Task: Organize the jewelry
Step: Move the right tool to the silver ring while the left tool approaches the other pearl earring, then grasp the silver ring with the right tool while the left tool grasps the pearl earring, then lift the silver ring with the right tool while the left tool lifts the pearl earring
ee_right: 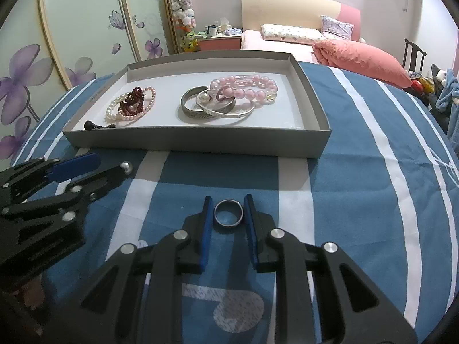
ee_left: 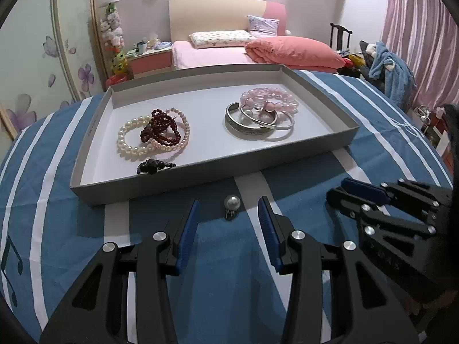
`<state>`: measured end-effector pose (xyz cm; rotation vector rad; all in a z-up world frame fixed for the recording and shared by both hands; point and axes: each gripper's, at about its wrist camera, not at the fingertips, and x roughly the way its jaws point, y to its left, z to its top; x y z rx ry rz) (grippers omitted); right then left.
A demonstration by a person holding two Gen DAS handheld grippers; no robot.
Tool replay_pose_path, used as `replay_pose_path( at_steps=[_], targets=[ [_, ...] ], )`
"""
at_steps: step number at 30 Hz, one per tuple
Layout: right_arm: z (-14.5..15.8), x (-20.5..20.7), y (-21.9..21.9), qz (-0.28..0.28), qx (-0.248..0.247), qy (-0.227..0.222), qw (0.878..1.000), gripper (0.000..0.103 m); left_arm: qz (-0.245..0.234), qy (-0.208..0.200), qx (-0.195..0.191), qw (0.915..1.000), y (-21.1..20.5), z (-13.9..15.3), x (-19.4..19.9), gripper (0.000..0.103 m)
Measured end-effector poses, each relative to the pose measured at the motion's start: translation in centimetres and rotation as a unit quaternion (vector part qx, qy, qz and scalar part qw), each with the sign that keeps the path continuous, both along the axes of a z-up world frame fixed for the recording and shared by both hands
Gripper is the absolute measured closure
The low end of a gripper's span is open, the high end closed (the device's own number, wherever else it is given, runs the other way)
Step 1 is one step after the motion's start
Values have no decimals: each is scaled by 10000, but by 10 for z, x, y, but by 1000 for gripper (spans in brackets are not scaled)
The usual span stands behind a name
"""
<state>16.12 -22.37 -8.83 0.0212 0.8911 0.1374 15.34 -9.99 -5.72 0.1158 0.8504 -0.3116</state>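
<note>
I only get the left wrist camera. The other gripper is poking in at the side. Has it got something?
Observer: Yes. A ring sits between the right gripper fingers, and the pads look to be touching its sides.
Operator: Is the ring in the tray yet?
Observer: No. It is on the near side of the tray, over the striped cloth.
Operator: What does it look like?
Observer: A plain grey metal band. I can see no stone on it.
</note>
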Motion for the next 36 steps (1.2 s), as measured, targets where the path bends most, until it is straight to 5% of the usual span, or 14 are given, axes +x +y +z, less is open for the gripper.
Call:
replay_pose_path(
  at_steps=[10, 18, 36],
  targets=[
    [0, -2, -1, 4, 46, -20, 10000, 81, 103, 104, 168, 9998, -8, -8, 7, 60],
    [0, -1, -2, -5, 39, -20, 10000, 81, 304, 109, 273, 9991, -9, -10, 12, 89],
    [0, -4, 14, 142, -119, -30, 9998, 81, 649, 60, 541, 9964, 46, -10, -24, 89]
  ],
)
